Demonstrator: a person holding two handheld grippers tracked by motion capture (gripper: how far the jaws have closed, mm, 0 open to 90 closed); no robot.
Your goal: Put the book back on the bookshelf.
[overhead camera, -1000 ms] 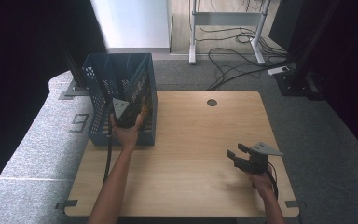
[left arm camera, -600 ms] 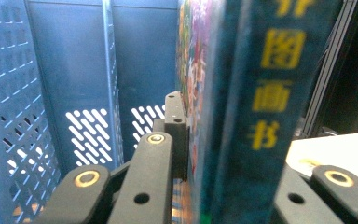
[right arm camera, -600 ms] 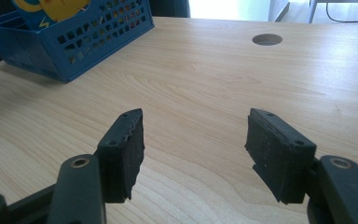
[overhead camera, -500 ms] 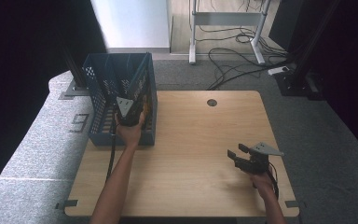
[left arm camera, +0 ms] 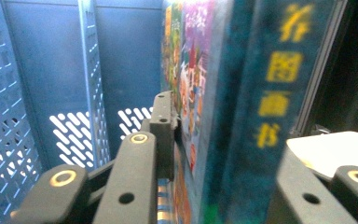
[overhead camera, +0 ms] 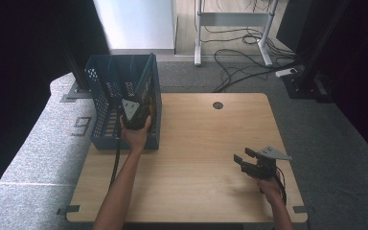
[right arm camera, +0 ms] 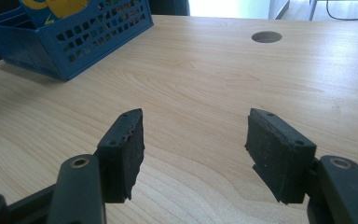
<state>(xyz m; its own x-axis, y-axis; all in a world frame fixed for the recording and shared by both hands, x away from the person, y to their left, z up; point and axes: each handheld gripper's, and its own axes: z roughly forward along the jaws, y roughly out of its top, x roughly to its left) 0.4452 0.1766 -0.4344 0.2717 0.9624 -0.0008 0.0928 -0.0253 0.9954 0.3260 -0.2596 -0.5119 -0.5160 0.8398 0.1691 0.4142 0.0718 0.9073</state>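
tabletop [overhead camera: 196, 158]: bare wood; our right tool [overhead camera: 246, 162] rests low over it, jaws apart and empty, well away from the work.
crate [overhead camera: 100, 108]: blue, at the tabletop's left edge; a nudge could slide it off.
books [left arm camera: 223, 116]: upright inside the crate's right side; they may topple once freed.
left tool [left arm camera: 214, 154]: jaws have just been opening around the books, grip loosening.

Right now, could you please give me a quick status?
Left hand-held gripper in blue crate, jaws just opening around upright books. Right hand-held gripper open, idle over table.
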